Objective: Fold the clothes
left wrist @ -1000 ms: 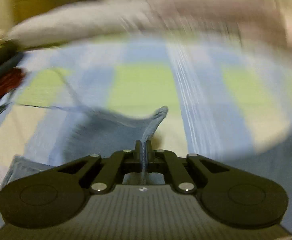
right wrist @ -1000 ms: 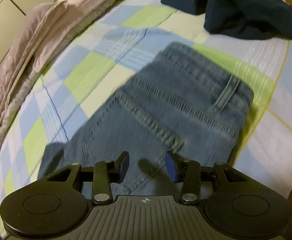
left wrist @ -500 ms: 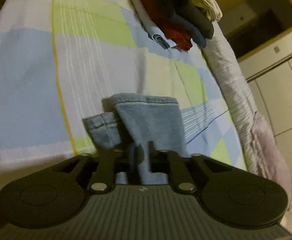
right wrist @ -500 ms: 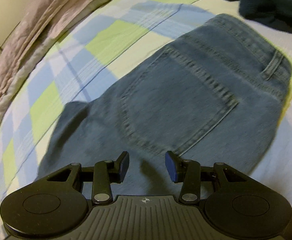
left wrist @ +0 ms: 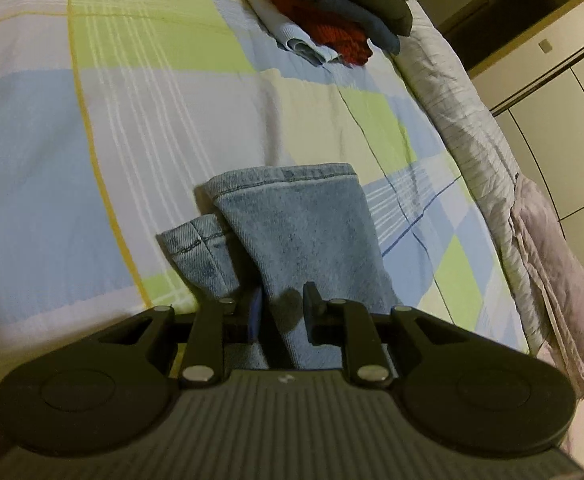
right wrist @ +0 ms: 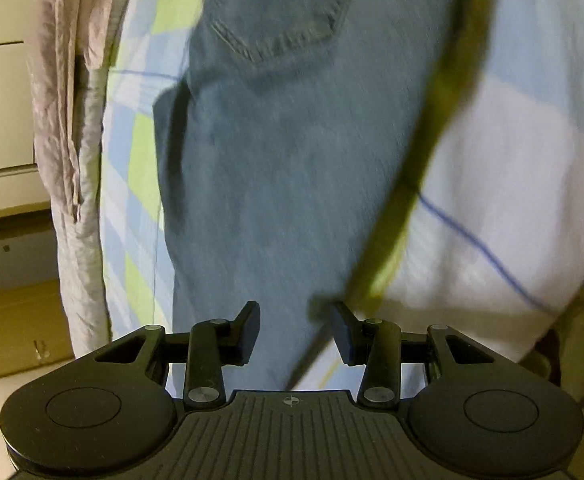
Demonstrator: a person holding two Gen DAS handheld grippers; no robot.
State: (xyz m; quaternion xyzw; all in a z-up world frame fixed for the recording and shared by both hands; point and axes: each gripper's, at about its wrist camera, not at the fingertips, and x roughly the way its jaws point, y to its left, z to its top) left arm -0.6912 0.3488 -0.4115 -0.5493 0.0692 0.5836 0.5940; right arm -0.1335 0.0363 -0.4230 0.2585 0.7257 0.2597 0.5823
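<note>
A pair of light blue jeans lies flat on the checked bedsheet [left wrist: 132, 100]. In the left wrist view the two leg ends [left wrist: 292, 220] point away from me, and one hem [left wrist: 196, 248] peeks out to the left. My left gripper [left wrist: 282, 312] is open, with the upper leg's cloth lying loose between its fingers. In the right wrist view the jeans [right wrist: 284, 152] run away from me, the back pocket [right wrist: 284, 20] at the top. My right gripper [right wrist: 295, 328] hangs open just above the denim near its right edge, holding nothing.
A stack of folded clothes [left wrist: 331, 12], red, grey and blue, sits at the far end of the bed. A grey-pink quilt [left wrist: 531, 220] [right wrist: 68, 120] lines one long bed edge, with wardrobe doors [left wrist: 563, 120] beyond it. The bed's near edge drops off at right [right wrist: 551, 320].
My left gripper carried the jeans leg, laid it on the bed and opened its fingers. My right gripper stayed open and swung from the seat and pocket toward the leg.
</note>
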